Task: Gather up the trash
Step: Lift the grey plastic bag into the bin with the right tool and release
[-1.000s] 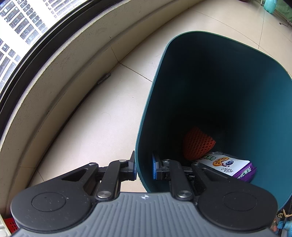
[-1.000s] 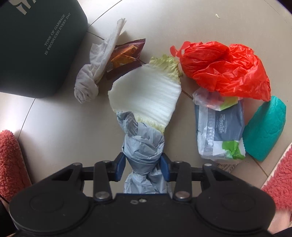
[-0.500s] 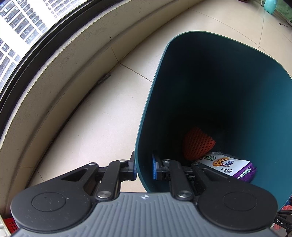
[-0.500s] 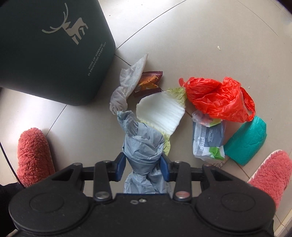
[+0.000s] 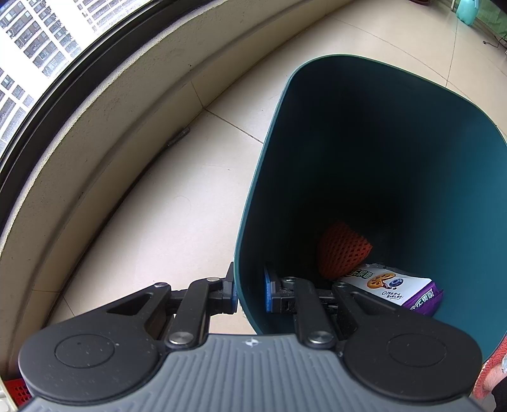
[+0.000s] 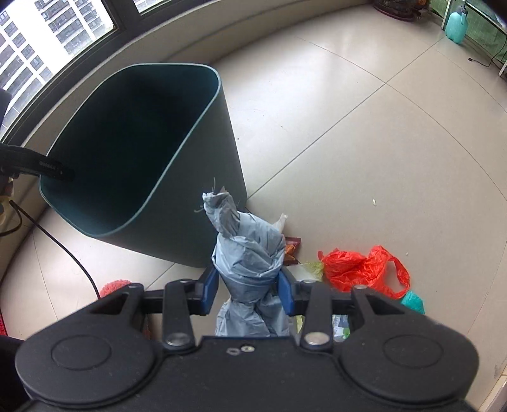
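Observation:
My left gripper point(image 5: 250, 293) is shut on the near rim of the dark green trash bin point(image 5: 396, 152), one finger outside, one inside. Inside the bin lie an orange foam net point(image 5: 342, 255) and a purple-white snack packet point(image 5: 399, 286). My right gripper point(image 6: 247, 293) is shut on a crumpled grey plastic bag point(image 6: 247, 253), held up in the air beside the bin point(image 6: 202, 202). On the floor behind it lie a red plastic bag point(image 6: 358, 267), a brown wrapper point(image 6: 290, 250), a cabbage leaf point(image 6: 313, 267) and a teal piece point(image 6: 412, 301).
A curved window ledge point(image 5: 104, 104) runs behind the bin. A black cable point(image 6: 63, 250) lies on the tile floor at left. A red fluffy slipper point(image 6: 114, 285) sits near the bin's base. A teal jug point(image 6: 456, 23) stands far back right.
My right gripper has lifted the grey bag off the floor and swung up toward the bin's open top. The left gripper has kept its hold on the rim.

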`<state>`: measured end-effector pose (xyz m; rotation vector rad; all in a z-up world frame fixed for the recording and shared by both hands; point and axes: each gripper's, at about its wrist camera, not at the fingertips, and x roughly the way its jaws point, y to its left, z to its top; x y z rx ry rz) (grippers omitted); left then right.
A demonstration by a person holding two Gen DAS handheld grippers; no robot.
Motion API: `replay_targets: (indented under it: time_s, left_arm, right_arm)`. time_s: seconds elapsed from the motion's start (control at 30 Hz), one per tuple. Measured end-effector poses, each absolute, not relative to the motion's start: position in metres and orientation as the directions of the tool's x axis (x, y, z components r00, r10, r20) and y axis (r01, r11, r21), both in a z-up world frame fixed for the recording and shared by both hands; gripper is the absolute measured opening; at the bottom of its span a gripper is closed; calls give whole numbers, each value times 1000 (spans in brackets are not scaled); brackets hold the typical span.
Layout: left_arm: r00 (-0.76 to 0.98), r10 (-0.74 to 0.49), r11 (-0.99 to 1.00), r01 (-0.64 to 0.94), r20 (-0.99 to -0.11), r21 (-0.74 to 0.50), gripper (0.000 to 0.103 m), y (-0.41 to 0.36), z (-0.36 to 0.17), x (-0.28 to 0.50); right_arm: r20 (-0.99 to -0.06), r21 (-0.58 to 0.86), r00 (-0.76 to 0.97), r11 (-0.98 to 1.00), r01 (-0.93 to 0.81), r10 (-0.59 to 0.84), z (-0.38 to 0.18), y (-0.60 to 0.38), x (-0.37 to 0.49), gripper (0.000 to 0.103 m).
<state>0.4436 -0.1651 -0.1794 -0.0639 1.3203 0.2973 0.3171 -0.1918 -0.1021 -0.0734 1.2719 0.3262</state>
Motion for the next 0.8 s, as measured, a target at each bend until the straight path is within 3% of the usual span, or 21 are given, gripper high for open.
replay_targets:
  time_s: [0.17,0.4,0.8]
  left_arm:
    - [216,175,960,-252,-960,119,15,-167,-181,444]
    - [217,174,960,-253,-961,117,15,-181,-182,450]
    - [221,164,962,-252,-961,106,15,-214,-185,465]
  right_arm:
    - [-917,135,309,926,-352,252,-64,-161,335,38]
    - [-893,161,327,899,-408,308,-52,-113,368,38]
    - [-925,120,281,899,-420,255,-119,-50,405,38]
